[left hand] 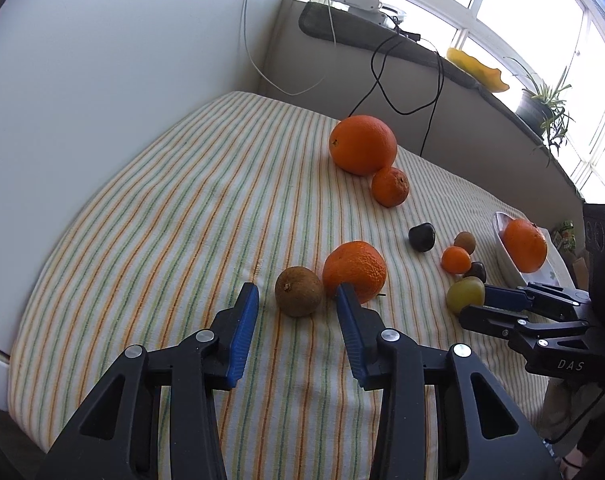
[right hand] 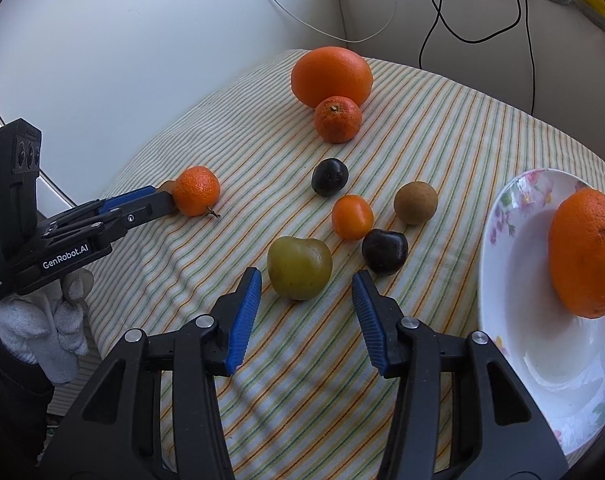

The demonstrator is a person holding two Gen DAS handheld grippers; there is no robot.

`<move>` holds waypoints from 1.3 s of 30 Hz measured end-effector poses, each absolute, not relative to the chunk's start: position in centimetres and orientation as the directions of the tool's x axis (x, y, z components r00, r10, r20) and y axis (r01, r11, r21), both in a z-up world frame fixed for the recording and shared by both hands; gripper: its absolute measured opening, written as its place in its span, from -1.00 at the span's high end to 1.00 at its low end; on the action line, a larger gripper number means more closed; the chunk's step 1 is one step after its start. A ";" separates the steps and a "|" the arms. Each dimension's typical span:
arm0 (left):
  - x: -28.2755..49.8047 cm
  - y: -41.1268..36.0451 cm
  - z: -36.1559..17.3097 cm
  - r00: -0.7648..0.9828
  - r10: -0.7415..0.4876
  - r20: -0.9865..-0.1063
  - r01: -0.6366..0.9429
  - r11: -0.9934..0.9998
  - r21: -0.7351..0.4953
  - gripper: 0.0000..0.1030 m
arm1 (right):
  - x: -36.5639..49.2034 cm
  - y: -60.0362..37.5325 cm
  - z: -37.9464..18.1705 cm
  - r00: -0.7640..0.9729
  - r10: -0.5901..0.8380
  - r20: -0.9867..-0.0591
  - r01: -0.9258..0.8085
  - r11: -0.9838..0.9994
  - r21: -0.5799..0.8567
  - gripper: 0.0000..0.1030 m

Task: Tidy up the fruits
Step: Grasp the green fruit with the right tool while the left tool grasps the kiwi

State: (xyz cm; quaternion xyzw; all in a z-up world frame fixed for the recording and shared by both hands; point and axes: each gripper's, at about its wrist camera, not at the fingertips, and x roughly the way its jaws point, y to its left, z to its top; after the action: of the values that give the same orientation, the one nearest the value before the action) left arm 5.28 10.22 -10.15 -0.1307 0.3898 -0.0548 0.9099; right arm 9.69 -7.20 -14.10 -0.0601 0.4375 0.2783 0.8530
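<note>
My left gripper [left hand: 297, 294] stands open around a brown fruit [left hand: 298, 291] on the striped cloth [left hand: 182, 220], a gap showing on each side. A rough mandarin [left hand: 354, 270] touches its right finger. My right gripper [right hand: 306, 278] is open too, its tips flanking the near side of a yellow-green fruit [right hand: 299, 268] without pressing it. A floral plate [right hand: 514, 280] to the right holds one orange [right hand: 586, 252]. Beyond lie a small orange fruit [right hand: 352, 217], two dark fruits [right hand: 384, 251], a second brown fruit [right hand: 415, 203], a mandarin [right hand: 337, 119] and a big orange [right hand: 331, 76].
A white wall [left hand: 122, 60] borders the table on the left. Black and white cables [left hand: 386, 80] hang from a sill at the back, where a potted plant [left hand: 542, 108] and a yellow dish [left hand: 478, 68] stand. A gloved hand [right hand: 58, 320] holds the left gripper.
</note>
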 end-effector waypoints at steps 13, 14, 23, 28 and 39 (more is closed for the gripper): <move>5.3 10.6 -10.4 0.680 -0.239 -0.693 0.013 0.949 -0.314 0.56 | 9.9 -6.1 -14.1 0.470 0.397 -0.788 -0.547 0.832 0.092 0.36; 5.3 10.6 -10.4 0.681 -0.239 -0.692 0.014 0.949 -0.314 0.56 | 9.8 -6.0 -14.1 0.473 0.393 -0.788 -0.550 0.831 0.085 0.37; 4.7 10.6 -10.2 0.691 -0.240 -0.681 0.007 0.945 -0.326 0.57 | 9.5 -6.4 -14.0 0.467 0.417 -0.780 -0.551 0.827 0.112 0.40; 3.9 10.8 -9.4 0.705 -0.237 -0.668 0.004 0.944 -0.330 0.57 | 9.2 -7.0 -13.5 0.473 0.432 -0.768 -0.552 0.825 0.124 0.40; 3.0 8.3 -7.0 0.723 -0.295 -0.625 0.084 0.935 -0.345 0.57 | 7.4 -9.4 -11.4 0.500 0.472 -0.726 -0.550 0.821 0.155 0.40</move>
State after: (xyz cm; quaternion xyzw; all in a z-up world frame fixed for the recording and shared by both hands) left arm 3.04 8.28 -7.00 -0.1478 0.3575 -0.1035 0.9163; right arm 7.44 -9.45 -11.39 -0.0481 0.4036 0.2955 0.8646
